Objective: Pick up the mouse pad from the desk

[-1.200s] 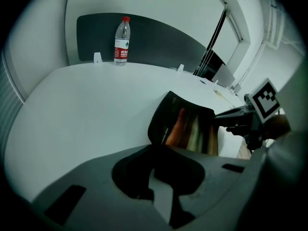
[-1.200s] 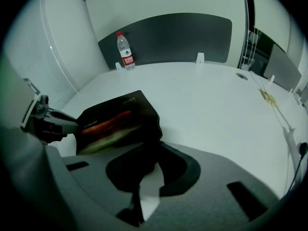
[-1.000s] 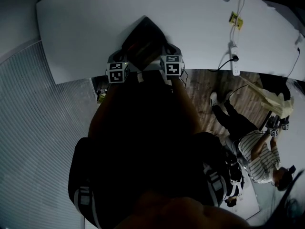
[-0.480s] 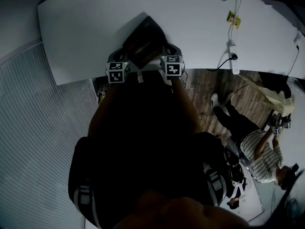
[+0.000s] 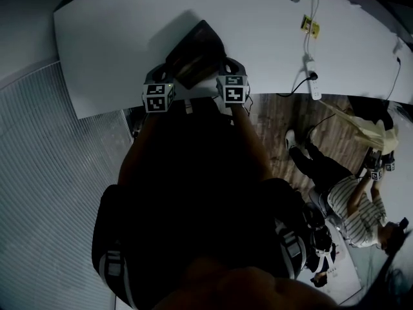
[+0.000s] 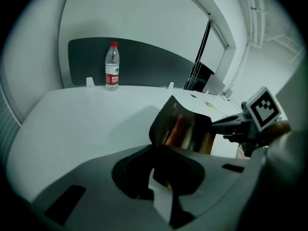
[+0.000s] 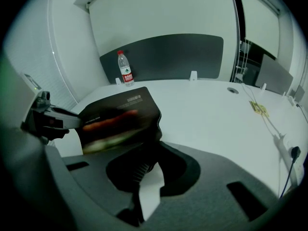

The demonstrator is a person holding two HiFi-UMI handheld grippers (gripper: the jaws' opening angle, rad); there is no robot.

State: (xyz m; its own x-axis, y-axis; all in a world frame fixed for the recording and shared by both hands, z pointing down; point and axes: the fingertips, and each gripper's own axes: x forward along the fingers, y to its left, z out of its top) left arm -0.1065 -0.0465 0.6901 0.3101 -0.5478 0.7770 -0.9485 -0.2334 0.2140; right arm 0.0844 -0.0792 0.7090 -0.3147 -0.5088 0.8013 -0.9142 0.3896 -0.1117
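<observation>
A dark mouse pad [image 5: 197,51] with a glossy printed face hangs over the near edge of the white desk [image 5: 258,37], tilted and slightly curled. My left gripper [image 5: 170,77] is shut on its near left edge, my right gripper [image 5: 221,72] on its near right edge. In the left gripper view the mouse pad [image 6: 186,130] rises out of the left gripper [image 6: 161,174], and the right gripper [image 6: 230,125] clamps its far side. From the right gripper [image 7: 143,173] the mouse pad [image 7: 118,118] slants up to the left, where the left gripper [image 7: 50,117] pinches it.
A water bottle [image 6: 111,66] stands at the desk's back edge by a grey partition [image 6: 149,64]. A power strip [image 5: 315,86] with its cable and a yellow tag [image 5: 306,24] lie at the desk's right. A person [image 5: 352,199] sits on the floor to the right.
Both grippers have risen a little with the mouse pad still between them. The pad stands higher over the desk's near edge.
</observation>
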